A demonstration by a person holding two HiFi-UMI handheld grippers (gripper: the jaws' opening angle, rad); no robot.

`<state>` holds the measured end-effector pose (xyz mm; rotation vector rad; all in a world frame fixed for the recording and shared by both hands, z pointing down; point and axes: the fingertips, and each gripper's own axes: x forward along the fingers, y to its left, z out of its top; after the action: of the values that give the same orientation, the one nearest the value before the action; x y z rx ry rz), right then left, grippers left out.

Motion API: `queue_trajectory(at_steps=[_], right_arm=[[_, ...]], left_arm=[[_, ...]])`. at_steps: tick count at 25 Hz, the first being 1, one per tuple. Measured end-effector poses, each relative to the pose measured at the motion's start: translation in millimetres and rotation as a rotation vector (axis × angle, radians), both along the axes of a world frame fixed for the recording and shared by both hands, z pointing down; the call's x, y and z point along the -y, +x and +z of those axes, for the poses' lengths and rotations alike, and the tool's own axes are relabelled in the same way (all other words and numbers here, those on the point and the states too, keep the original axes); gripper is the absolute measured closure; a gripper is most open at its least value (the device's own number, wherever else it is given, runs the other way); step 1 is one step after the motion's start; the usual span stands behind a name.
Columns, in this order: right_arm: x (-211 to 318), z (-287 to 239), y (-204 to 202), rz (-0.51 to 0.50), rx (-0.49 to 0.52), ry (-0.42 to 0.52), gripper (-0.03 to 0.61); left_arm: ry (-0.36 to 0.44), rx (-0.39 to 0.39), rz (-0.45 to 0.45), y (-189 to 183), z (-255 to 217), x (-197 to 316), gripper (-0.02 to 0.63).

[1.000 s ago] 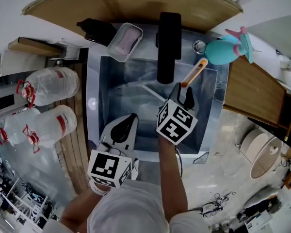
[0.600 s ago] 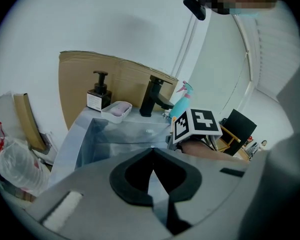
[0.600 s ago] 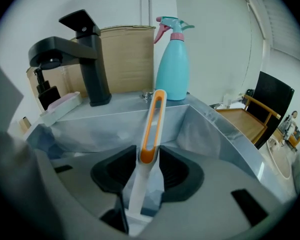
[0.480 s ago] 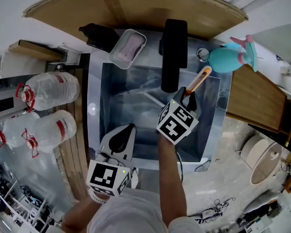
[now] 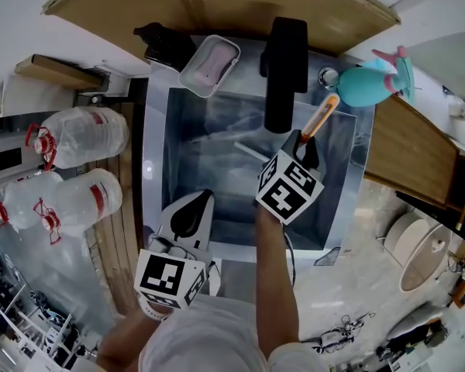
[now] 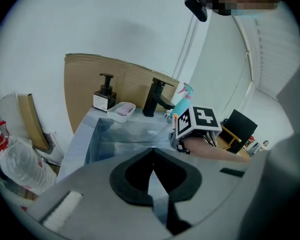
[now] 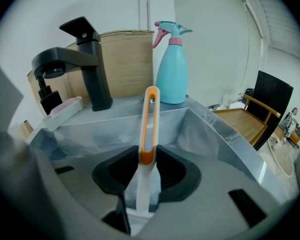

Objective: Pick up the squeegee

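The squeegee [image 5: 321, 113] leans in the steel sink [image 5: 167, 169], its orange-and-white handle pointing up toward the back right corner and its white blade end [image 5: 250, 151] lower in the basin. My right gripper [image 5: 303, 141] is at the handle. In the right gripper view the handle [image 7: 150, 119] stands upright between the pads [image 7: 124, 170], which have just been closing and now touch it on both sides. My left gripper [image 5: 188, 217] hovers over the sink's front left, shut and empty, its tips meeting in the left gripper view [image 6: 152, 154].
A black faucet [image 5: 284, 64] rises behind the sink, with a teal spray bottle [image 5: 363, 82] at its right. A soap dish [image 5: 210, 65] and a black pump dispenser [image 5: 166, 45] sit at the back left. Large water bottles [image 5: 84, 134] lie on the floor at the left.
The right gripper's jaws have narrowed onto the squeegee handle. The left gripper has barely moved. The head view has shifted slightly.
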<state>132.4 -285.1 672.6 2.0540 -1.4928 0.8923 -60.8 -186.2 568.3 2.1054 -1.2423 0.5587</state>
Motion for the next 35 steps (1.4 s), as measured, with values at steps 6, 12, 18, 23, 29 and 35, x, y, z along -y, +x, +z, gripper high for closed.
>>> queue_trajectory(at_steps=[6,12,18,23,29,35], right_arm=[[-11,-19,-2,-0.02,0.025,0.055,0.471],[-27,-55,-5,-0.048,0.032,0.124,0.471],[-51,-103,-14,-0.106,0.055,0.207,0.471],[-73,-153,-27,-0.176,0.06,0.303,0.471],[-103,-208,-46,-0.287,0.063,0.387,0.471],[-137,-266,-69,-0.413,0.063,0.467,0.471]], left_arm=[[0.026,-0.007,0.004,-2,-13,-8,0.609],[0.066,-0.017,0.016,-2,-36,-17,0.609],[0.116,-0.029,0.03,-4,-69,-26,0.609],[0.162,-0.042,0.043,-10,-103,-37,0.609],[0.219,-0.06,0.056,-18,-139,-50,0.609],[0.272,-0.077,0.043,-32,-175,-65,0.609]])
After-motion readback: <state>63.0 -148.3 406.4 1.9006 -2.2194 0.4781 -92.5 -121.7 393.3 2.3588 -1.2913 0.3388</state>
